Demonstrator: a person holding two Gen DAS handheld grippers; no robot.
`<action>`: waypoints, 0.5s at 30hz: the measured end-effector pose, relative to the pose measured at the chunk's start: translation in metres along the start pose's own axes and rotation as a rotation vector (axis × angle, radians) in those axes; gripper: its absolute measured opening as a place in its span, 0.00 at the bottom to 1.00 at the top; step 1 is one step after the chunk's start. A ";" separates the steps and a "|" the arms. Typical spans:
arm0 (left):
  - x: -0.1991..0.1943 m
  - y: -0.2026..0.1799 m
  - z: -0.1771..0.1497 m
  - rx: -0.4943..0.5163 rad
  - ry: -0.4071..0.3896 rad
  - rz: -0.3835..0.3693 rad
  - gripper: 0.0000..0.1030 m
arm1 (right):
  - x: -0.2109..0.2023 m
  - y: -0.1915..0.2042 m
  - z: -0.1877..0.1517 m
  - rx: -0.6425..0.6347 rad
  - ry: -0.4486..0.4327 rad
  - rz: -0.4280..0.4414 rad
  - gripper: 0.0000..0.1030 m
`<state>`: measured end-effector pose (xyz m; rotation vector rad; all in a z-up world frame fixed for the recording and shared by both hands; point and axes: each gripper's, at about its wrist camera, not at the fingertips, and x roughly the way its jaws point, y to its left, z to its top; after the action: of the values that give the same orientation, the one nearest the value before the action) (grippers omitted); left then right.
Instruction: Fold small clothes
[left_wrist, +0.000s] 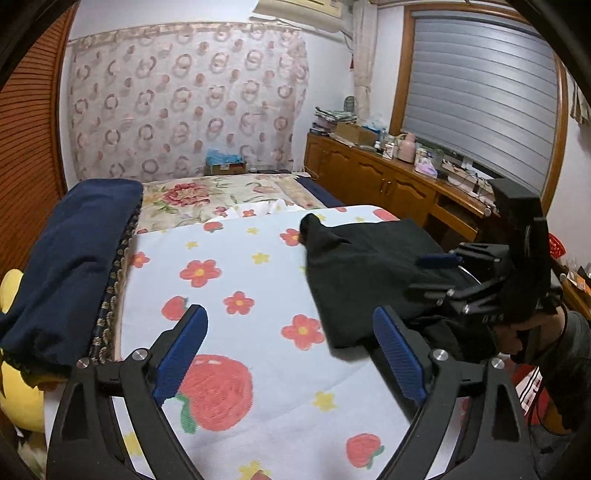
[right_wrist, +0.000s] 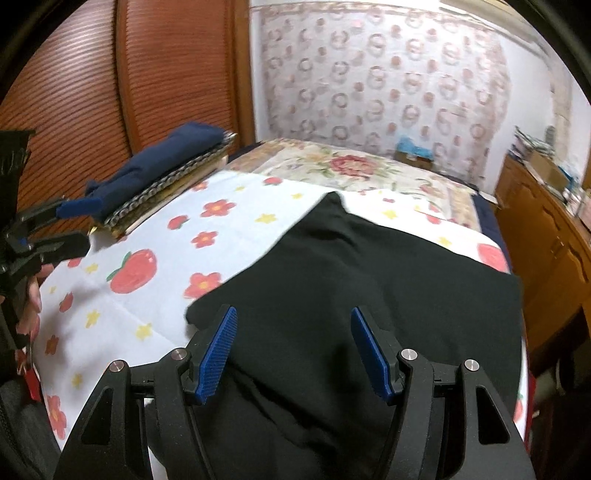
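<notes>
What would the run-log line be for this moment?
left gripper: open, empty | right gripper: open over black garment | garment: on strawberry sheet, unfolded

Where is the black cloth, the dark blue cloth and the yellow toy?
black cloth (right_wrist: 369, 277), right wrist view, its flat middle
dark blue cloth (left_wrist: 74, 236), left wrist view, its top
yellow toy (left_wrist: 18, 398), left wrist view, its side

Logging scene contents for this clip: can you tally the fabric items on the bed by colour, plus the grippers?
Black garment: 1
Navy folded cloth: 1
White strawberry-and-flower sheet: 1
Cream floral bedspread: 1
Grippers: 2, left gripper and right gripper, both open with nothing between the pads
Total: 6
</notes>
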<state>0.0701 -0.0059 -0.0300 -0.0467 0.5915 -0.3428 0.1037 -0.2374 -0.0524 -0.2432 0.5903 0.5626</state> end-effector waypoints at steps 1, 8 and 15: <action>0.000 0.003 0.000 -0.002 -0.002 0.007 0.89 | 0.004 0.002 0.002 -0.016 0.011 0.009 0.64; -0.001 0.013 -0.005 -0.013 0.002 0.035 0.89 | 0.020 0.007 0.008 -0.102 0.085 0.080 0.64; 0.001 0.019 -0.008 -0.019 0.012 0.047 0.89 | 0.032 0.007 0.016 -0.135 0.140 0.121 0.64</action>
<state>0.0721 0.0126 -0.0401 -0.0495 0.6067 -0.2919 0.1287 -0.2123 -0.0587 -0.3783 0.7069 0.7077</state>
